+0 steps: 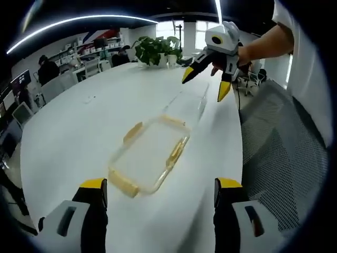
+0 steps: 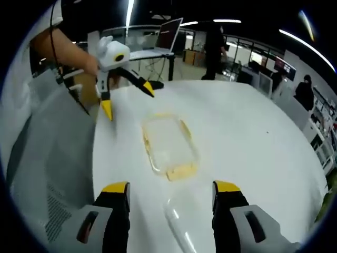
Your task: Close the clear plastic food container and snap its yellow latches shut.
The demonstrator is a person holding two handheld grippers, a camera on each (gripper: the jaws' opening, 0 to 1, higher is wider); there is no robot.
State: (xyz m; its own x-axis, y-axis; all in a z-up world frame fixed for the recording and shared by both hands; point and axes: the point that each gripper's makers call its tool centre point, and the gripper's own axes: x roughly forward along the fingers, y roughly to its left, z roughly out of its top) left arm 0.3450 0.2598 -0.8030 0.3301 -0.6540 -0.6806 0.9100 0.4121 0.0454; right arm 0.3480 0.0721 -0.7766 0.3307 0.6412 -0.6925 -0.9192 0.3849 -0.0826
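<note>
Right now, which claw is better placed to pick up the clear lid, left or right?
Right, probably. The lid lies just ahead of the right claw, between its open jaws. The left claw faces the box, and the lid seems to lie beyond that.

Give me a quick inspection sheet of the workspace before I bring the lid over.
Surface: white table, bare around the job.
Job's things: clear container with yellow latches, lid off; clear lid lying apart, near the right gripper.
Clutter: nothing seen near the container.
Grippers: left gripper and right gripper both open, holding nothing, above the table.
Cables: thin black cable by the person's arm.
Surroundings: potted plant at the table's far end, office desks, seated people.
</note>
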